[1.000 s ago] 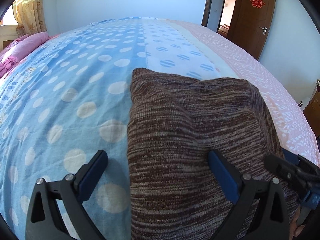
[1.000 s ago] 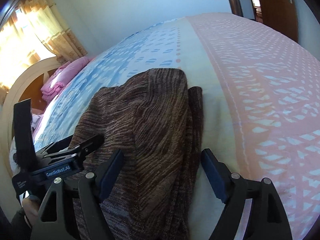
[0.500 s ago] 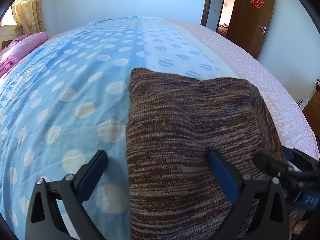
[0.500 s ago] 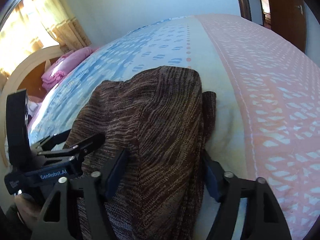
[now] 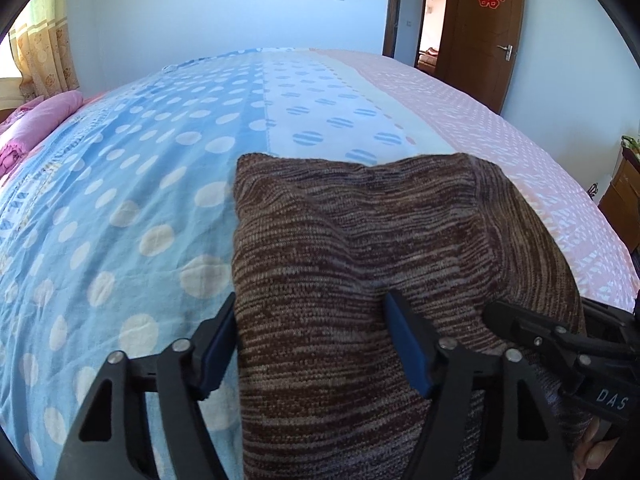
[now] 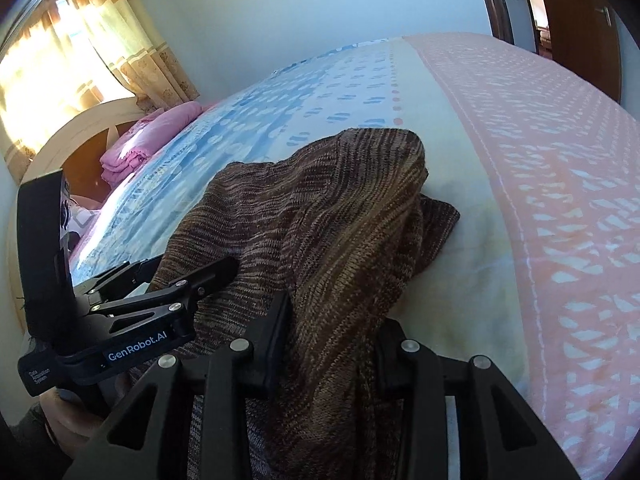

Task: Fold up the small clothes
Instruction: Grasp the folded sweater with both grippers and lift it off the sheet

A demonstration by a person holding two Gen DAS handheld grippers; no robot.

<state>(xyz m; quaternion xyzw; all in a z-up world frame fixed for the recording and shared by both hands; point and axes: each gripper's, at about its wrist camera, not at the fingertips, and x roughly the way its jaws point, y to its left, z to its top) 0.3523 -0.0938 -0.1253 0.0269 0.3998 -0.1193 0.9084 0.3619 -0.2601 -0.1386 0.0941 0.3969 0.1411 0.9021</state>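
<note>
A brown marled knit garment (image 5: pixel 360 280) lies on the bed (image 5: pixel 160 200), near its front edge, already doubled over into a thick pad with one loose flap (image 6: pixel 436 220) poking out on the pink-patterned side. The left tool (image 5: pixel 312 344) has its pads closing in on the near left portion of the knit — one touching the outer edge, the other pressed into the top — though not fully clamped. The right tool (image 6: pixel 332 332) pinches a raised ridge of the near right edge between its narrowed pads. The fabric looks soft, light and floppy (chunky knit, so it should grip well rather than slip), and it will sag wherever it is unsupported — best held at both near corners through all layers.
</note>
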